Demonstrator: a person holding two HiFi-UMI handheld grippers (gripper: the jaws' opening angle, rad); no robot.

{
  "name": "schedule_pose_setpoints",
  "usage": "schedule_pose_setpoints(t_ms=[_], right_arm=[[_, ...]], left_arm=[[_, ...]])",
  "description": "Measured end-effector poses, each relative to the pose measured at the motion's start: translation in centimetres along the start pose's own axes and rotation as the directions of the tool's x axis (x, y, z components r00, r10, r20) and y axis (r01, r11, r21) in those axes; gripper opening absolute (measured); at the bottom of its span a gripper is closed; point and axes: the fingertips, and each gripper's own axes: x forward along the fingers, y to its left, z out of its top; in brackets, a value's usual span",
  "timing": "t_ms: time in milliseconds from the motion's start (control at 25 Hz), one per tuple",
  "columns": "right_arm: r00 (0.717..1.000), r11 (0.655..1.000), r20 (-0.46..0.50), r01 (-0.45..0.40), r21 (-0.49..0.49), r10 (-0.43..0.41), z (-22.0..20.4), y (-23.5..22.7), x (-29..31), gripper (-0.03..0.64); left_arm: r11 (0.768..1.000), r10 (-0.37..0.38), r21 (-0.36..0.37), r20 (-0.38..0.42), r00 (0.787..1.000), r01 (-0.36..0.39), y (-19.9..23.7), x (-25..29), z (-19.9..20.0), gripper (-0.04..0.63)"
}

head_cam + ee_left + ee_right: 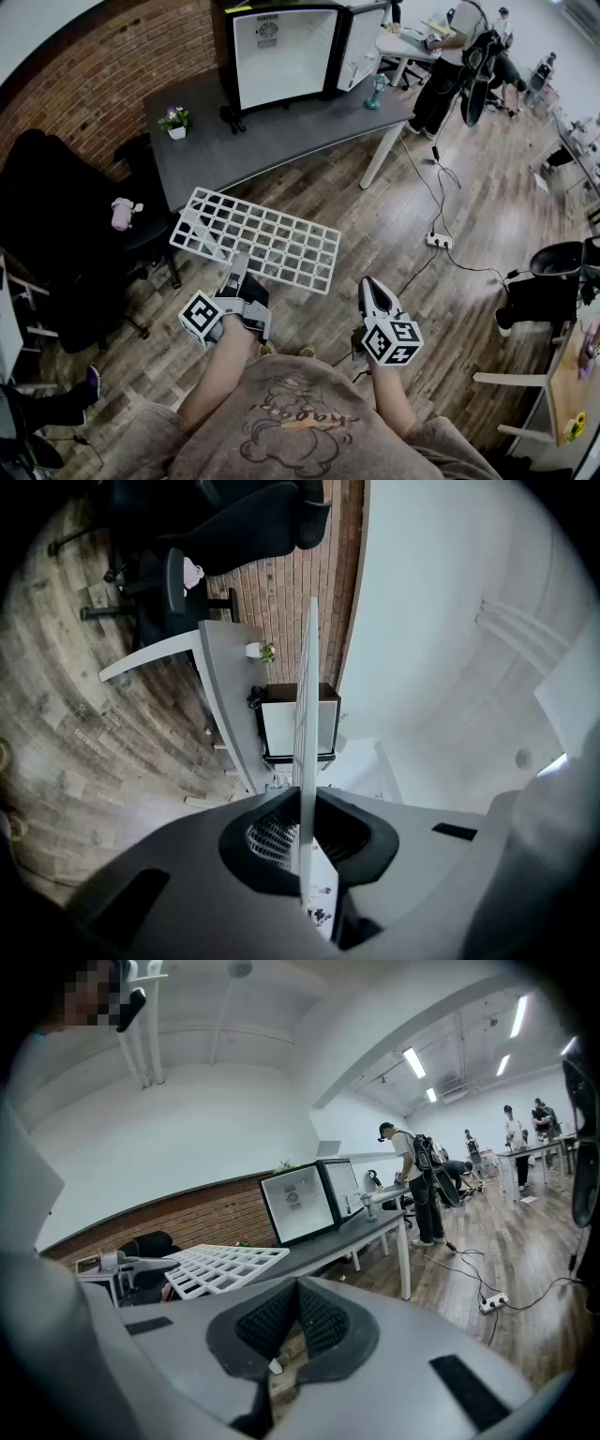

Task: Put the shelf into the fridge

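The left gripper (238,265) clamps the near edge of the white shelf (267,239), holding it flat in the air short of the desk (281,133), probably to slide it level into the open fridge (281,54), while the right gripper (373,292) hangs closed and empty.

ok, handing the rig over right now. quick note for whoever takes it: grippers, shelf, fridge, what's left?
Left gripper: shut on the near edge of the white grid shelf, holding it alone above the floor.
Right gripper: shut, empty, apart from the shelf.
Fridge: on the grey table ahead, door open, no shelf visible inside.
Done: shelf picked up.
Left: carry it to the fridge and slide it in level. Steadying the free side with the right gripper would probably help.
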Motion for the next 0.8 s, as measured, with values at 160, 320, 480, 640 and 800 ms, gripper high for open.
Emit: schedule_pose_setpoints(t_ms=[160, 320, 480, 640, 800], right_arm=[[1.000, 1.000, 0.007, -0.002, 0.007, 0.002, 0.2, -0.1, 0.5, 0.002], [1.000, 1.000, 0.010, -0.006, 0.014, 0.006, 0.1, -0.3, 0.8, 0.002], [1.000, 0.999, 0.020, 0.000, 0.034, -0.001, 0.0, 0.1, 1.2, 0.002], [1.000, 0.999, 0.025, 0.006, 0.040, -0.007, -0.2, 1.5, 1.9, 0.002], [1.000, 0.999, 0.022, 0.014, 0.033, -0.015, -0.5, 1.2, 1.8, 0.002]], left_arm=[[1.000, 0.002, 0.004, -0.003, 1.000, -0.002, 0.0, 0.2, 0.2, 0.048], [1.000, -0.013, 0.002, 0.003, 1.000, 0.013, 0.0, 0.3, 0.2, 0.048], [1.000, -0.031, -0.002, 0.002, 1.000, 0.031, -0.2, 0.1, 0.6, 0.048], [0.999, -0.038, -0.011, -0.002, 0.999, 0.037, 0.0, 0.0, 2.1, 0.048], [0.998, -0.057, -0.004, -0.020, 0.998, 0.057, 0.1, 0.3, 1.7, 0.048]])
